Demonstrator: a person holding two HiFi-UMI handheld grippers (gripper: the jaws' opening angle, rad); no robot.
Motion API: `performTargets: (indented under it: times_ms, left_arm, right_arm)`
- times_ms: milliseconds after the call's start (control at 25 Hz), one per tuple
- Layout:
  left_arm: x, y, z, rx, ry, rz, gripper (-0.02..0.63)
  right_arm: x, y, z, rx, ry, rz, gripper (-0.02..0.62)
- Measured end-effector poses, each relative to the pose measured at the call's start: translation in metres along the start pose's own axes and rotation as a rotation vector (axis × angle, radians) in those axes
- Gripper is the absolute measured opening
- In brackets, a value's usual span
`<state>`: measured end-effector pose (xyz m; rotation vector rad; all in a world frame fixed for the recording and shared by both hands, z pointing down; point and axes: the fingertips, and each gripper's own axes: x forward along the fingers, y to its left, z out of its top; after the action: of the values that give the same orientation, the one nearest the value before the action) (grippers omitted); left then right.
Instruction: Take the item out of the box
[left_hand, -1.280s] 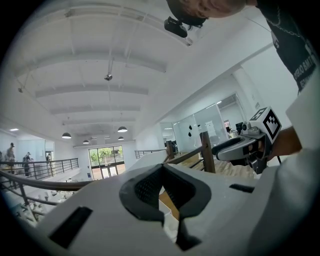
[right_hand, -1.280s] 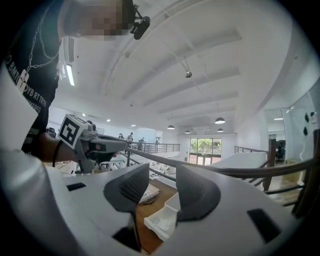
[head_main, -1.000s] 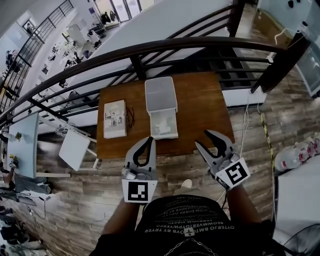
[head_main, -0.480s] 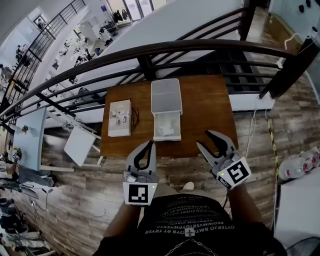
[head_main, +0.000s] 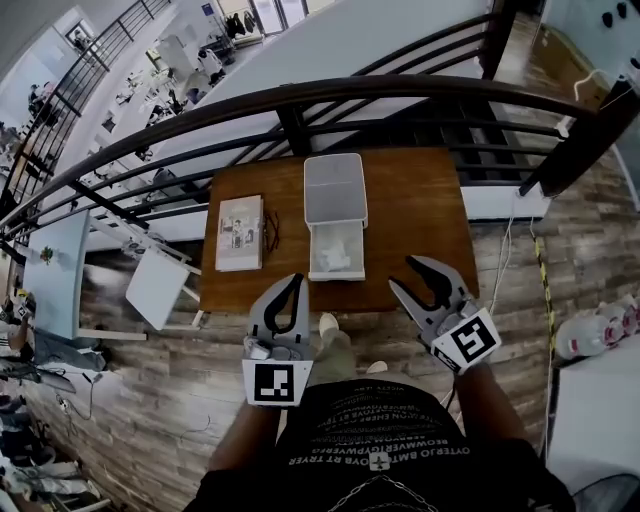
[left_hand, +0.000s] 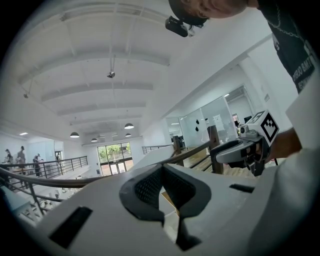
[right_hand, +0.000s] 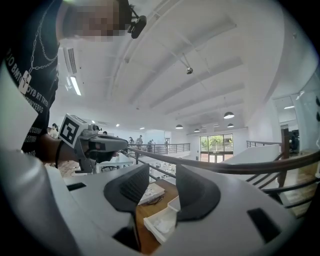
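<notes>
Left tool (head_main: 296, 281): tips pressed together, nothing gripped. Right tool (head_main: 403, 273): jaws well apart, nothing between. Both side by side at front edge of brown counter (head_main: 415, 215), touching nothing on it.

On counter, ahead and between both tools: white box (head_main: 336, 276), open, lid (head_main: 335, 188) laid flat behind tray. Inside tray: white crumpled item (head_main: 337, 258), not lifted out.

Left of box: booklet (head_main: 238, 233); thin dark thing beside it, too small to tell. Beyond counter: dark railing (head_main: 300, 100).
</notes>
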<state>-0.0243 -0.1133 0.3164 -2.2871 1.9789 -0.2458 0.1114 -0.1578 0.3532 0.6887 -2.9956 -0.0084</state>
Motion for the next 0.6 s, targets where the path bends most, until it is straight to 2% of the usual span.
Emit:
performTargets:
  times_ms: [440,600]
  left_arm:
    - [0.046,0.057,-0.004,0.005,-0.026,-0.028,0.006]
    - [0.062,0.074,-0.014,-0.01,-0.01,-0.04,0.006]
  right_arm:
    - [0.063,-0.018,-0.006,0.035,0.031,-0.03,0.144]
    - [0.087,-0.026,-0.028,0.051,0.073,-0.029,0.144]
